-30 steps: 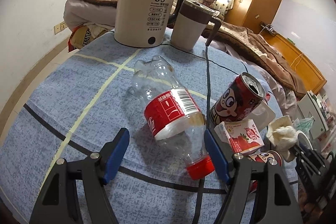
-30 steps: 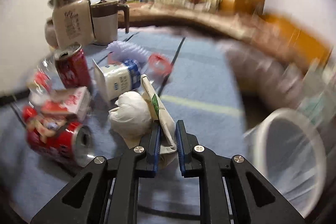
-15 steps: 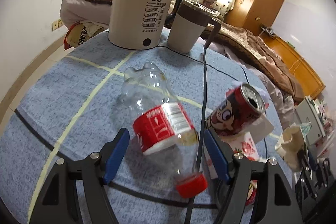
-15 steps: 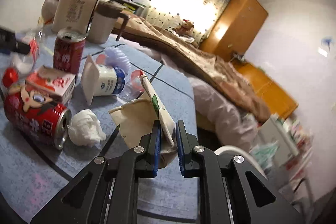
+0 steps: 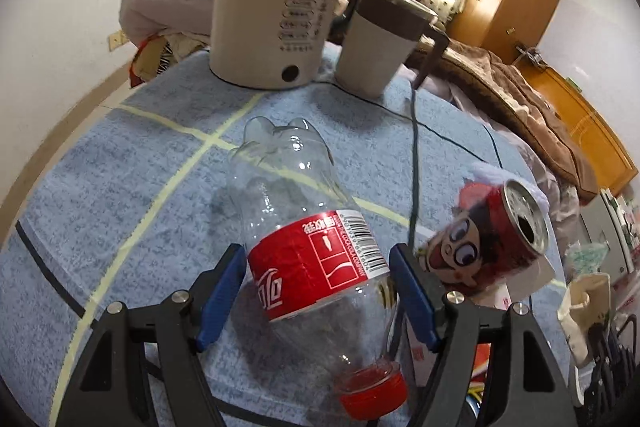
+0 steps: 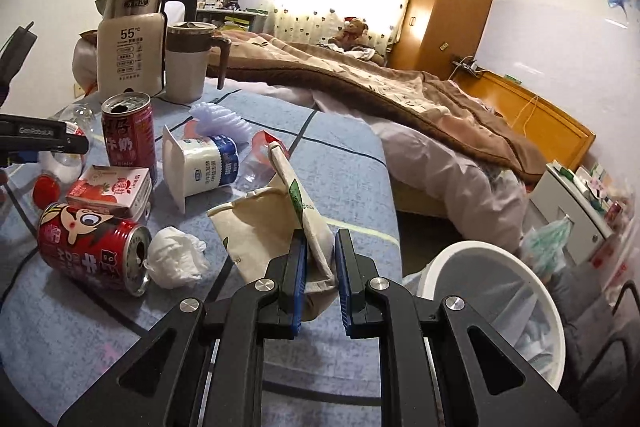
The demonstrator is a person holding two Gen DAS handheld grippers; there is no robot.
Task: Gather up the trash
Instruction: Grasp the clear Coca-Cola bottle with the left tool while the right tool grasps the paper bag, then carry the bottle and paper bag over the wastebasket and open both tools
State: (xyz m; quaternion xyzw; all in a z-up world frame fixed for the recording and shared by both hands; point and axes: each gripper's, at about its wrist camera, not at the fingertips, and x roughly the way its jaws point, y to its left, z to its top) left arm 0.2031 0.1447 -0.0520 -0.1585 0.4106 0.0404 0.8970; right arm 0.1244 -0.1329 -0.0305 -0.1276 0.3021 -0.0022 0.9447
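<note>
Left wrist view, change: the plastic bottle (image 5: 316, 259) now lies deeper between the fingers than a second ago, its label level with the pads; the kettle (image 5: 280, 11) looms larger at the top of the frame.
Left wrist view, jaws: the left gripper (image 5: 316, 291) stands wide, the pads flanking the bottle with a narrow gap on each side; no grip yet.
Left wrist view, meaning: the bottle appears lined up for closing.
Left wrist view, materials: clear, thin-walled, dented bottle; red label; red cap at the lower centre. A printed red can (image 5: 492, 243) stands tilted at the right. The blue cloth (image 5: 120, 187) looks woven, with pale stripes.
Right wrist view, change: the blur has cleared and the white bin (image 6: 496, 311) is sharp at the lower right.
Right wrist view, jaws: the right gripper (image 6: 320, 279) is nearly closed, pinching a flattened paper carton (image 6: 280, 227), creased and beige, at frame centre.
Right wrist view, meaning: the carton is probably ready to go to the bin.
Right wrist view, materials: a crumpled tissue (image 6: 176, 259), soft and white, lies left of the carton.
</note>
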